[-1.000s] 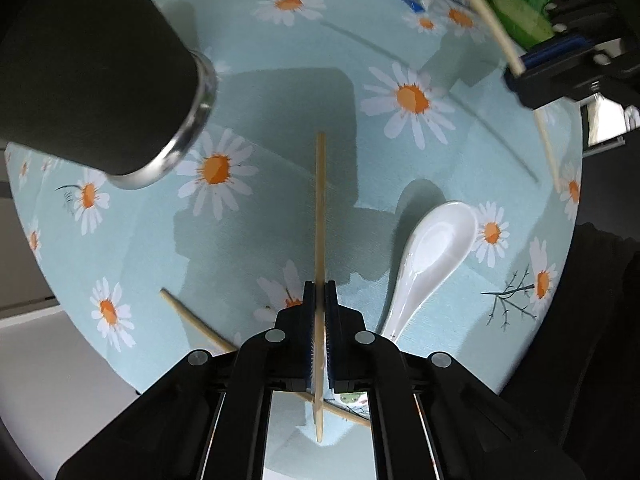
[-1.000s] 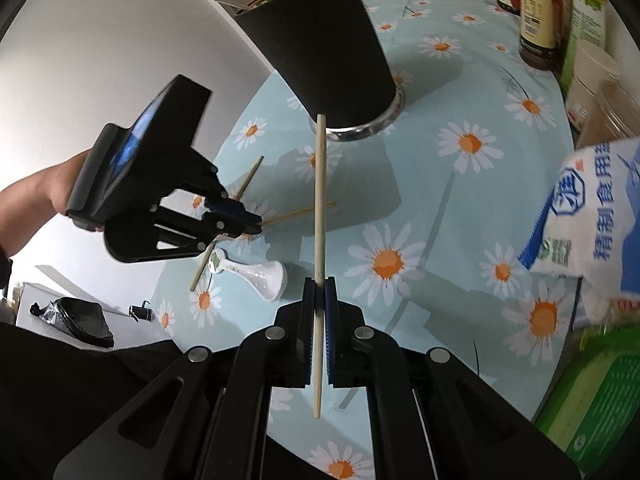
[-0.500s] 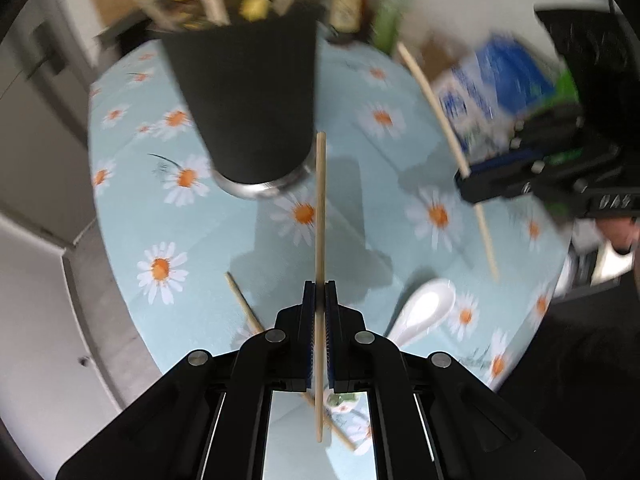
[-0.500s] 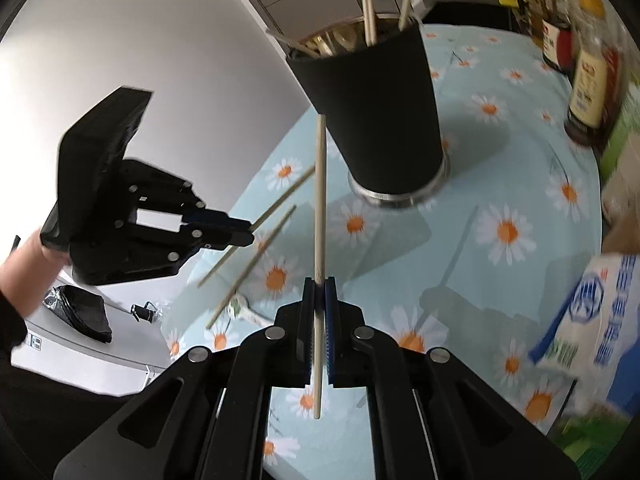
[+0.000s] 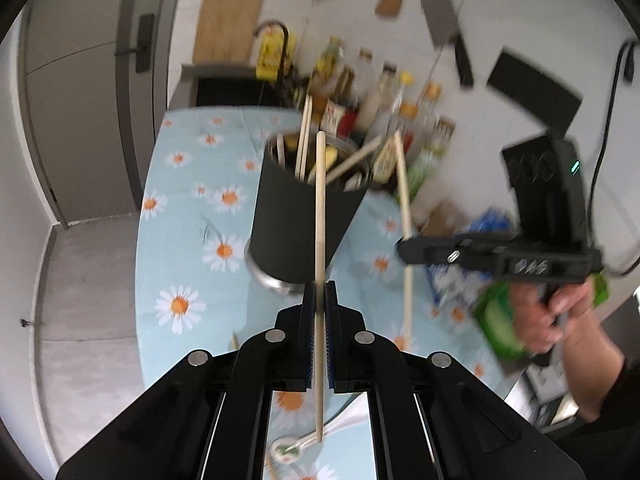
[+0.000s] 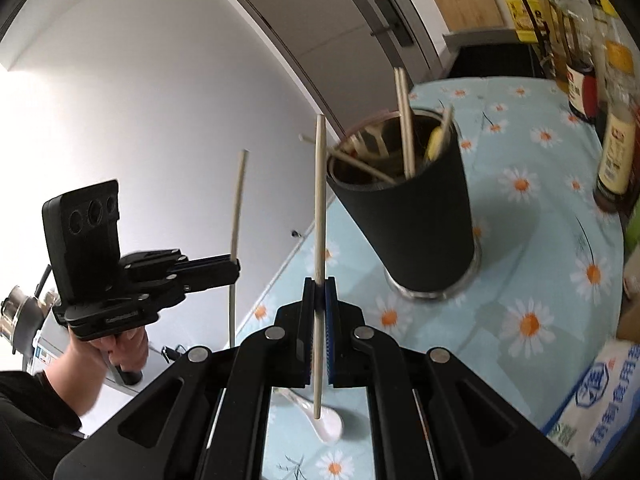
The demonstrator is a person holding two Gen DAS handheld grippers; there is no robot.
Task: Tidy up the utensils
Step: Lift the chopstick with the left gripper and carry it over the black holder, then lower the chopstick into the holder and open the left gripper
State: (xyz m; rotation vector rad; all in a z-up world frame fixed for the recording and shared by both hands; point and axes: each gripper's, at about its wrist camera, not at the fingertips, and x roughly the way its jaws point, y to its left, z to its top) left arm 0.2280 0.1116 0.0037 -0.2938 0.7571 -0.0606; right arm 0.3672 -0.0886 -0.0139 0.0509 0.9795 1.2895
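Note:
A black utensil holder (image 5: 308,208) (image 6: 416,220) with several chopsticks in it stands on the daisy-print table (image 5: 180,216). My left gripper (image 5: 319,300) is shut on a wooden chopstick (image 5: 320,216), held upright in front of the holder. My right gripper (image 6: 319,292) is shut on another chopstick (image 6: 320,200), upright, left of the holder. Each gripper shows in the other's view: the right (image 5: 404,246), the left (image 6: 236,266). A white spoon (image 6: 326,424) (image 5: 304,440) lies on the table below both grippers.
Bottles (image 5: 376,100) (image 6: 616,152) line the table's far edge. A blue-and-white bag (image 6: 600,408) and a green packet (image 5: 500,320) lie on the right side. A wall and door stand to the left.
Both grippers have lifted and tilted up with their chopsticks, so the holder's open top now shows. The chopsticks stand more upright and closer to the holder's rim.

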